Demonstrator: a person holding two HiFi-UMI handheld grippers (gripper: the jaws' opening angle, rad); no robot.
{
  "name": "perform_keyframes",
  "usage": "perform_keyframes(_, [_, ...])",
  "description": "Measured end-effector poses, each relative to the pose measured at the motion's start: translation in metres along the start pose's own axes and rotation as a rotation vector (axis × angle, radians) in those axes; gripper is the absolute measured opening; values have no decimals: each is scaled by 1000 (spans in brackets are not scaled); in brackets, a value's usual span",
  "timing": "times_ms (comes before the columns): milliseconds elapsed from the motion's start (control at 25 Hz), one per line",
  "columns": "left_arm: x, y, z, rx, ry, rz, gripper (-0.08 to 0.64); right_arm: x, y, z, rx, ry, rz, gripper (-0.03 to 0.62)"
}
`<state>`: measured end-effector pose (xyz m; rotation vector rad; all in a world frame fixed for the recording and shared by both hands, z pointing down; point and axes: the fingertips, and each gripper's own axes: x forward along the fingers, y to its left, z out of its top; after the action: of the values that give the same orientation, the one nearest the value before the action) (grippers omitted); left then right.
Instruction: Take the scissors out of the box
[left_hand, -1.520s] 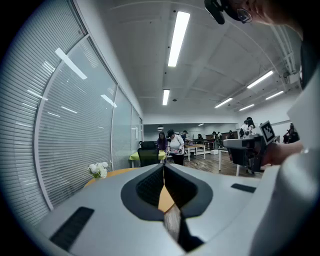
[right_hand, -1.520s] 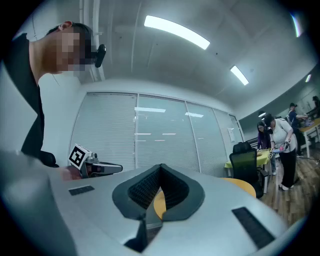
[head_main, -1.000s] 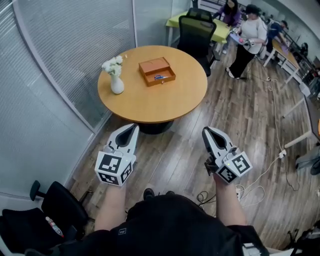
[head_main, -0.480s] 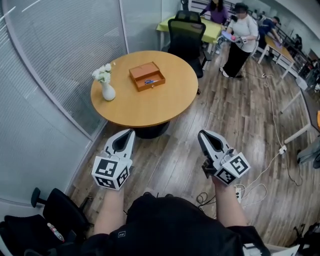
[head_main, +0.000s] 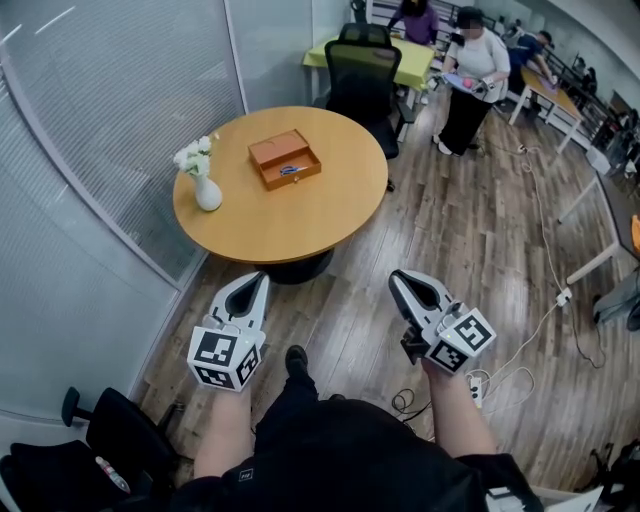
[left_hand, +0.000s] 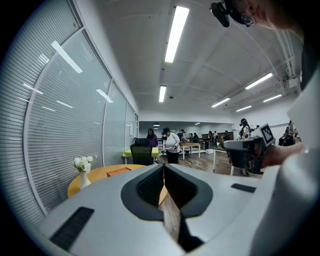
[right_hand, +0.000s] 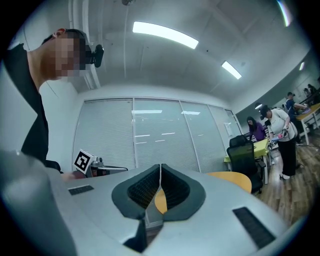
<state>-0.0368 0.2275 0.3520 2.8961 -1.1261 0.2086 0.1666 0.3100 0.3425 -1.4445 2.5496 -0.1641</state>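
An open orange wooden box (head_main: 284, 159) lies on the round wooden table (head_main: 300, 215), with blue-handled scissors (head_main: 289, 168) in its front tray. Both grippers hang well short of the table, over the wooden floor. My left gripper (head_main: 257, 276) points toward the table's near edge, jaws together and empty. My right gripper (head_main: 397, 277) is shut too, with nothing in it. In the left gripper view the box (left_hand: 118, 171) shows small beyond the closed jaw tips (left_hand: 163, 166). The right gripper view shows only the table's edge (right_hand: 235, 180) past its tips (right_hand: 160, 166).
A white vase of white flowers (head_main: 203, 178) stands on the table's left side. A glass wall with blinds (head_main: 120, 130) runs along the left. Black office chairs (head_main: 362, 80) stand behind the table; people (head_main: 466, 75) stand farther back. Cables and a power strip (head_main: 478, 385) lie on the floor at right.
The table, box and vase have shifted left and slightly lower in the head view. Both grippers sit a little lower in the picture, still shut. A foot now shows between the arms.
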Motion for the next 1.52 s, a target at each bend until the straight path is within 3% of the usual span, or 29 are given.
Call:
perform_keyframes(1040, [156,223,-7,-19,7,-21,15,250,-100,-30,9,117,-34,38])
perform_keyframes(1520, [180,267,-3,-33,-19,-54,15,305,-107,-29,-25,143,-37,38])
